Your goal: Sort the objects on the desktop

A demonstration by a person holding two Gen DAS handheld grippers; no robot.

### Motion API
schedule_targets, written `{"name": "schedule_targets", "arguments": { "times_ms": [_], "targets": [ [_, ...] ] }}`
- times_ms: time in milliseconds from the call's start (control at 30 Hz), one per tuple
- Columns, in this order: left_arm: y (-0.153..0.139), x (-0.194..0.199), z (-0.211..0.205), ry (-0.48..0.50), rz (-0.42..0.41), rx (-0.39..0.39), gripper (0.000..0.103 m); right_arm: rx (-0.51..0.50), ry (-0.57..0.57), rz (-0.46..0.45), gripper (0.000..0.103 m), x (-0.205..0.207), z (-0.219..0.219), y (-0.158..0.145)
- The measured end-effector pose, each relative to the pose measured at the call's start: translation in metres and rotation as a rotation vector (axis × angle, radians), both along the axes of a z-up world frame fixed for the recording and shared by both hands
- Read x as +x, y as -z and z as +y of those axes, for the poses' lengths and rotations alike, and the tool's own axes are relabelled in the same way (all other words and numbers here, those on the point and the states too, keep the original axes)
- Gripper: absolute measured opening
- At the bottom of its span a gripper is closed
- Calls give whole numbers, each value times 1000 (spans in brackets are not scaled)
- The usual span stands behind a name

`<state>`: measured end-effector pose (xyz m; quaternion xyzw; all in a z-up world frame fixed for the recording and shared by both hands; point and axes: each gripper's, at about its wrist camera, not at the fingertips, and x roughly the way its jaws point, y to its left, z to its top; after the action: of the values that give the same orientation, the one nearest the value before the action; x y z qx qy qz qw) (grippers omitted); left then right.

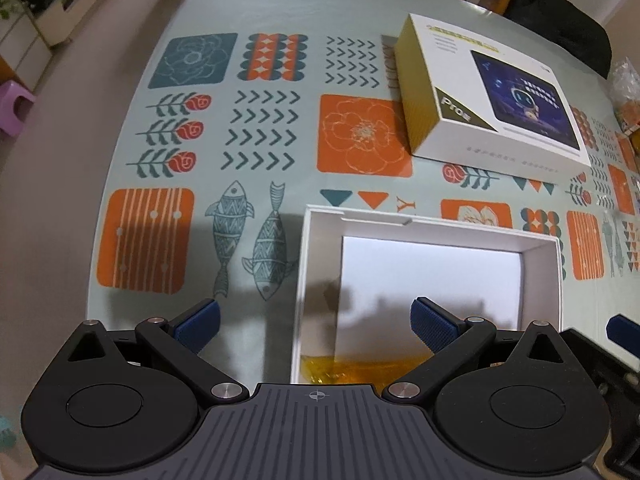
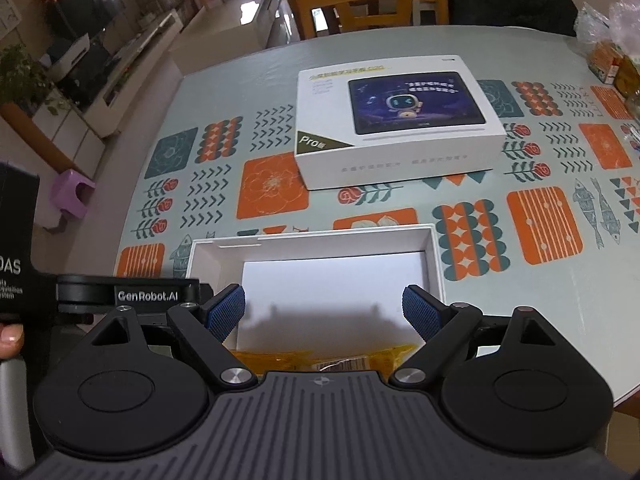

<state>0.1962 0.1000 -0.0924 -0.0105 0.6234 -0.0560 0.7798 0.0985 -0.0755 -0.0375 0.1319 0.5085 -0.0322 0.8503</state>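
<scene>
Closest in, both claws spread wide with nothing between the blue pads: left claw (image 1: 316, 326) hanging over the near-left corner of the open white tray (image 1: 306, 280), right claw (image 2: 324, 314) hovering over that tray's near edge. Tucked just under the claws at the near end of the tray, a yellow crinkly packet (image 2: 320, 356), mostly hidden by the tool bodies, so can't tell its full shape. Looks like a soft film wrapper: probably light, floppy, a bit slippery, best pinched at a sealed end or across the flat middle, gently so whatever's inside doesn't get crushed. Tray itself reads as thin cardboard, light, stiff enough along the walls but likely to flex or skid on the slick patterned worktop (image 1: 260, 132) if pushed from one side; a wall rim seems the only sane grab spot. Further back, well apart from the tray, the white lid (image 2: 400, 120) with the tablet picture, lying printed side up. Broad, rigid, smooth, too wide for one claw across, so probably a pinch on a side wall from each end. Far right edge, some blurry plastic-wrapped snacks (image 2: 612, 64), no detail visible.
</scene>
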Motion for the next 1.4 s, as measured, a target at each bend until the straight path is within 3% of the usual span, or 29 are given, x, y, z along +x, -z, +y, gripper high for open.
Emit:
{"name": "schedule_targets", "arguments": {
  "times_ms": [667,1400],
  "targets": [
    [15,17,4,77,21,29,103,15,72,71,103,5,17,19],
    [-10,-18,-36,-43,-28,52,103,44,-22,13,103,-23,-31,6]
  ]
}}
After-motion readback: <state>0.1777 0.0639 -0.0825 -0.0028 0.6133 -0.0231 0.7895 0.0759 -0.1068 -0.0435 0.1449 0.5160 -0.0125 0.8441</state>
